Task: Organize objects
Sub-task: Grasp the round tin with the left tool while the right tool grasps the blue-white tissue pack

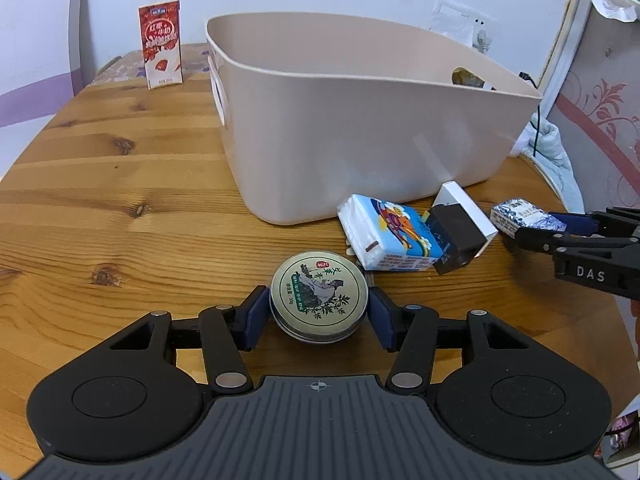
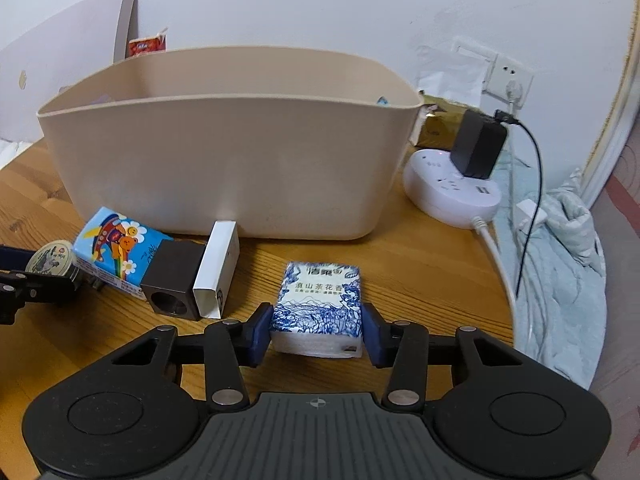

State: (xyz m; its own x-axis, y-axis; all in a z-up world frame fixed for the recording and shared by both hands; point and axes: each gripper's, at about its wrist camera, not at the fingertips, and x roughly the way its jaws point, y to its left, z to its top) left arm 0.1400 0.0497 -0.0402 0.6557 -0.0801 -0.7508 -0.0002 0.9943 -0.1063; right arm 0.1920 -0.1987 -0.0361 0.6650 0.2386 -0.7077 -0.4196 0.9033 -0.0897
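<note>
A beige plastic bin [image 1: 360,128] stands on the wooden table [image 1: 120,208]; it also shows in the right wrist view [image 2: 224,168]. My left gripper [image 1: 319,312] is shut on a round metal tin [image 1: 319,294], also seen in the right wrist view [image 2: 50,260]. My right gripper [image 2: 318,330] is shut on a blue-and-white tissue pack [image 2: 320,308], seen at the right of the left wrist view [image 1: 524,216]. Between them lie a colourful cartoon tissue pack [image 1: 388,236], a dark cube [image 1: 456,240] and a small white box [image 1: 468,208].
A red milk carton [image 1: 161,46] stands at the table's far left. A white power strip [image 2: 452,188] with a black charger [image 2: 478,148] and cable sits right of the bin. Light bedding [image 2: 560,248] lies beyond the table's right edge.
</note>
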